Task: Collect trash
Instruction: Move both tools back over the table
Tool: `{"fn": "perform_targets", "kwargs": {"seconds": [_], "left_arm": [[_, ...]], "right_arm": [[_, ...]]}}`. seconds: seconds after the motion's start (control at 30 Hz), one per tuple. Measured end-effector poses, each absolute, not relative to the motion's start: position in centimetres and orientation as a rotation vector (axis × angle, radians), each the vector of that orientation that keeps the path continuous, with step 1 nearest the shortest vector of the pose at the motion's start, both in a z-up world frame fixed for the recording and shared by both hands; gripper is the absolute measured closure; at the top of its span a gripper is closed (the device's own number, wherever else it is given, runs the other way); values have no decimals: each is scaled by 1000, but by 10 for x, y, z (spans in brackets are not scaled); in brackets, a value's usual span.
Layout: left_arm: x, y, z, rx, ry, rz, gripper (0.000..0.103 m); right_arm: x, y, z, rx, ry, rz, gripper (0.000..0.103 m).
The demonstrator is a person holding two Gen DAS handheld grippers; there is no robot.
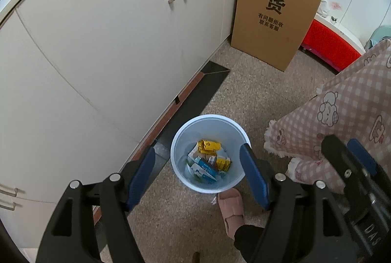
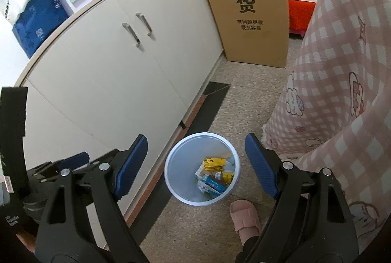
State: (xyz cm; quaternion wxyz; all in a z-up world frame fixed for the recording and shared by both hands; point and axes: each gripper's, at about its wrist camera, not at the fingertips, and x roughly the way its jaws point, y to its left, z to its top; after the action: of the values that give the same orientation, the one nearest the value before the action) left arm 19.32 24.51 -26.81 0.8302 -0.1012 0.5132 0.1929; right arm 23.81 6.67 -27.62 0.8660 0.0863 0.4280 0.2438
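Both grippers — left gripper [image 1: 198, 175], right gripper [image 2: 195, 165] — gape empty above my bin [image 1: 179, 138]; it's at six o'clock from the cardboard box [image 1: 278, 6]. Slipper [image 1: 231, 206] could tip it.

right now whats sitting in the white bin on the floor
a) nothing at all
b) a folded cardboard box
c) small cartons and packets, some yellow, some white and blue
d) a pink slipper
c: the white bin holds a heap of small cartons and packets, while the pink slipper sits outside it on the floor.
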Motion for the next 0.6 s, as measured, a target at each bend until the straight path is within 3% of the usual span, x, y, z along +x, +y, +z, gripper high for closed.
{"fn": "perform_targets", "kwargs": {"seconds": [0.2, 0.47, 0.6], "left_arm": [[172, 250, -249, -301, 1036, 426, 33], [170, 218, -155, -350, 786, 361, 28], [195, 173, -123, -300, 749, 256, 27]], "right_arm": [[233, 64, -257, 221, 901, 566, 22], [214, 19, -140, 287, 703, 601, 22], [226, -32, -102, 313, 647, 513, 22]]}}
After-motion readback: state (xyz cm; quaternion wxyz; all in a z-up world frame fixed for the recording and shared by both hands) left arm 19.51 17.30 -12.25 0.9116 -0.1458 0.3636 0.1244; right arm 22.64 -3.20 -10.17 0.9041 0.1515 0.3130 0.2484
